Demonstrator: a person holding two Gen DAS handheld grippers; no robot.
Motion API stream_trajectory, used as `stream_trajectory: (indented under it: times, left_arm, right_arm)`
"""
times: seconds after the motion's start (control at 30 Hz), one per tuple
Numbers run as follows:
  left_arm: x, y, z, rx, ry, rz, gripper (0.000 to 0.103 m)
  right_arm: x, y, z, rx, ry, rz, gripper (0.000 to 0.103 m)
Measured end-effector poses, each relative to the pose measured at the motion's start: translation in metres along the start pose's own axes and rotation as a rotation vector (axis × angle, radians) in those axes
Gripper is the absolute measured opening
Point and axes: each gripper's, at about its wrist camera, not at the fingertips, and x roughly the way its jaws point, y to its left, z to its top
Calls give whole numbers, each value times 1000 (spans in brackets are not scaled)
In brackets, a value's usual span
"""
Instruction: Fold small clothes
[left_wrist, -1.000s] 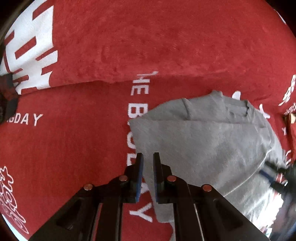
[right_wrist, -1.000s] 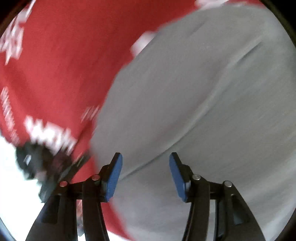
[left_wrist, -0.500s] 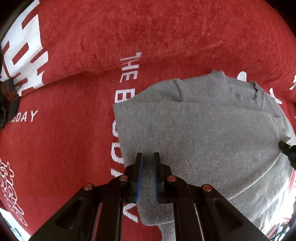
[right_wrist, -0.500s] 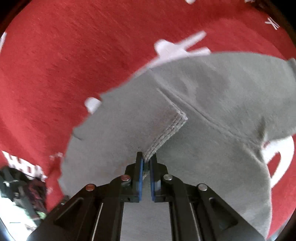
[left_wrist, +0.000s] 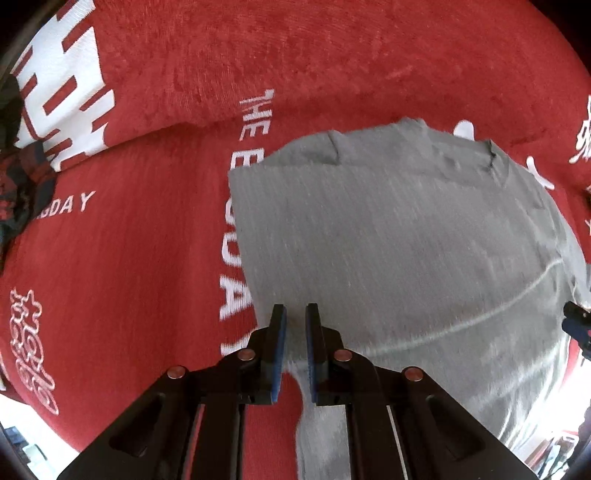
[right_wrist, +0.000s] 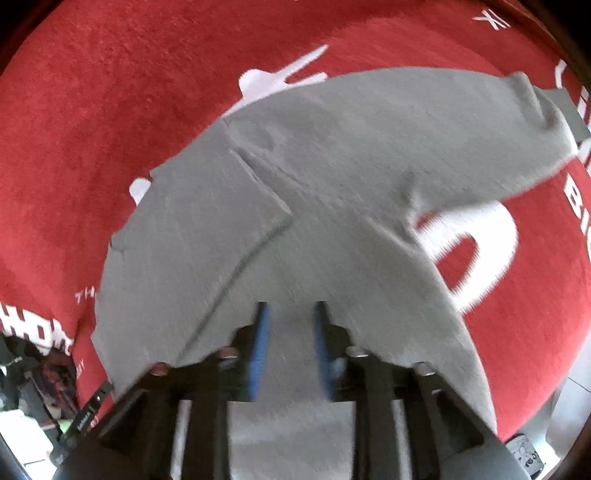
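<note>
A red blanket (left_wrist: 140, 258) with white lettering carries the grey garment (left_wrist: 406, 240), lying partly folded. The left gripper (left_wrist: 295, 332) pinches its edge; the right gripper (right_wrist: 290, 332), jaws just opening, hovers empty above it.

The left hand-held gripper (left_wrist: 295, 347) points straight down, its blue-padded jaws drawn close together with only a narrow gap; whether they pinch anything cannot be told. The right hand-held gripper (right_wrist: 290, 347) tilts steeply downward; its jaws have just been opening and stand apart, blurred, pressing on nothing.
</note>
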Motion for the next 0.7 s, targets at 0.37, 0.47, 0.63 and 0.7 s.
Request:
stream_trajectory:
  times: [0.37,0.47,0.63,0.7]
  left_arm:
    - [-29,-31,-29,69,-66,-15,102]
    - [-32,-41,-35,97,-58,-11,102]
    - [-25,-63,-44,136,-4,-42,102]
    - [-20,-76,-47,164,19,-47,102]
  right_arm:
    - [-28,-9,-53,-57,21,84,55]
    - [-30,-11,-63,-58,24,109,57]
    - [-33,-27,-77,-30,31,131,57]
    - [-34,-37,-79,-21,32,135,57]
